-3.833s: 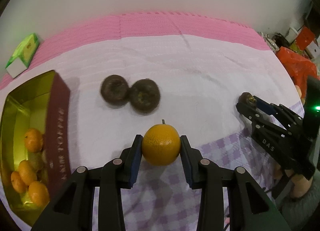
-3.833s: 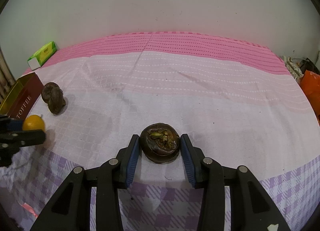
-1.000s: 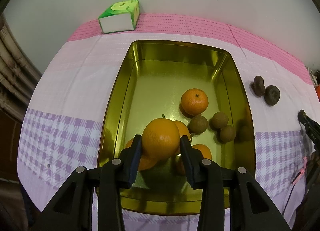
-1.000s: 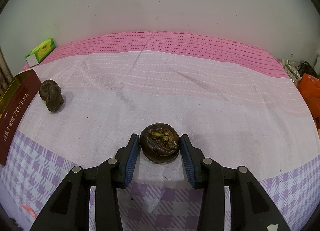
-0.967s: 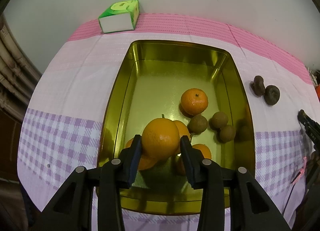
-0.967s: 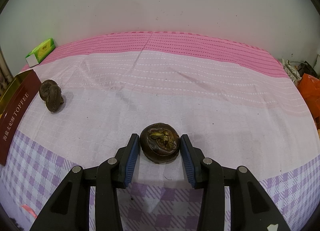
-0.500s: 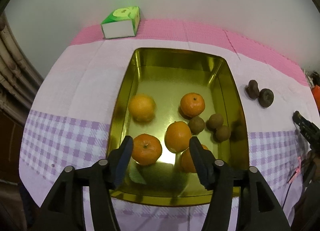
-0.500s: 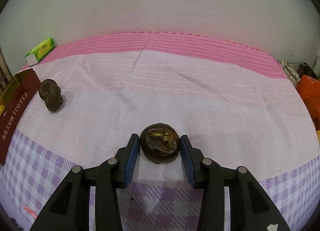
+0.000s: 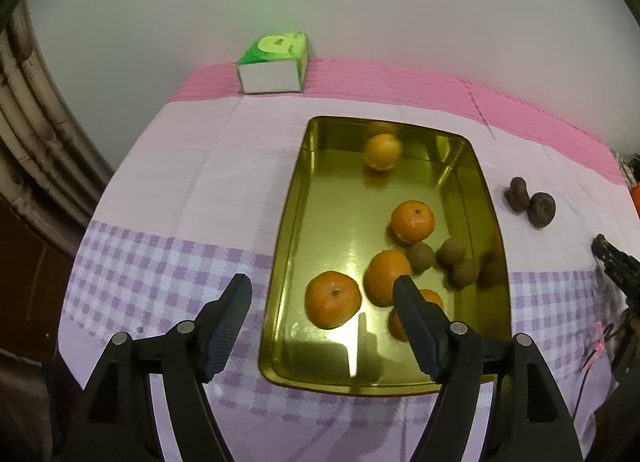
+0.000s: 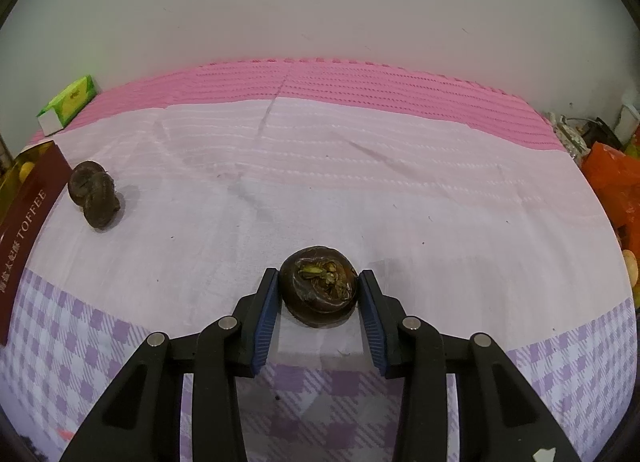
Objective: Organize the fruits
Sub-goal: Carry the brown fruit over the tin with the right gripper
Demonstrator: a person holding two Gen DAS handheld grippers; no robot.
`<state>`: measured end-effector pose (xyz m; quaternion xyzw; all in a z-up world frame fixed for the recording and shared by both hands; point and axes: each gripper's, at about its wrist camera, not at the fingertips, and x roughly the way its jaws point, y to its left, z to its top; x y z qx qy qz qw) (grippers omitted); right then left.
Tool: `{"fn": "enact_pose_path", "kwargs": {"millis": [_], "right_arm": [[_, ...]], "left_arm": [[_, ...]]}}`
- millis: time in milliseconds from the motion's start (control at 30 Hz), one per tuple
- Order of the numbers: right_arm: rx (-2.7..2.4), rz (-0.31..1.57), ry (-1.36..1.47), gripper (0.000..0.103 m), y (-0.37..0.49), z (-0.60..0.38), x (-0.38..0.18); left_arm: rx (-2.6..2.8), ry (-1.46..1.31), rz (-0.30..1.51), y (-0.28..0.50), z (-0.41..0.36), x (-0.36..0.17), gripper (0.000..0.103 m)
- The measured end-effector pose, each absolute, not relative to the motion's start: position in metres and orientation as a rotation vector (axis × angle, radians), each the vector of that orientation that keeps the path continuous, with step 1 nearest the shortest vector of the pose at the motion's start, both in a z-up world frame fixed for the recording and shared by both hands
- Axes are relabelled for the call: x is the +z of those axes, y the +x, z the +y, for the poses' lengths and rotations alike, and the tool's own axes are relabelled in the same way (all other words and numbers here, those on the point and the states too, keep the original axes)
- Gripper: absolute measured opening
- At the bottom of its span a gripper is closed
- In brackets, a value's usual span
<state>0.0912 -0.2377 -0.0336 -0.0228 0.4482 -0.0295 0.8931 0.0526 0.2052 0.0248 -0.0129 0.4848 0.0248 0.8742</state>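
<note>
My left gripper [image 9: 322, 290] is open and empty above the near left part of the gold tin [image 9: 294, 238]. The tin holds several oranges, one at the far end [image 9: 382, 151], one near me [image 9: 333, 298], and three small brown fruits [image 9: 451, 252]. Two dark brown fruits [image 9: 532, 201] lie on the cloth right of the tin; they also show in the right wrist view [image 10: 94, 193]. My right gripper [image 10: 318, 296] is shut on a dark brown fruit [image 10: 318, 290] resting on the cloth. The right gripper's tip shows at the left view's right edge [image 9: 614, 262].
A green tissue box [image 9: 274, 63] stands at the table's far edge by the wall, also in the right view [image 10: 68, 103]. The tin's dark red side reads TOFFEE [image 10: 24, 229]. Orange bags [image 10: 614, 181] sit off the table's right side. Pipes run down the left [image 9: 36, 121].
My left gripper opened and let the orange drop into the tin; it rolled to the tin's far end. The left gripper drew back and left. The right gripper stayed put.
</note>
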Motion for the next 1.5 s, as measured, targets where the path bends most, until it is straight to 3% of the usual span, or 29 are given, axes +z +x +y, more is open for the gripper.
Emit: {"fn": "enact_pose_path", "kwargs": {"millis": [433, 533, 900, 1500], "right_arm": [[0.022, 0.914, -0.036, 0.036, 0.085, -0.189, -0.002], [0.097, 0.907, -0.039, 0.036, 0.084, -0.159, 0.007], [0.388, 0.866, -0.128, 0.037, 0.072, -0.027, 0.038], [0.531, 0.911, -0.22, 0.037, 0.074, 0.065, 0.011]], "left_arm": [[0.11, -0.025, 1.0, 0.052, 0.215, 0.021, 0.078], [0.121, -0.019, 0.994, 0.052, 0.218, 0.022, 0.082], [0.174, -0.094, 0.991, 0.053, 0.241, 0.025, 0.082], [0.242, -0.148, 1.017, 0.054, 0.257, 0.02, 0.082]]}}
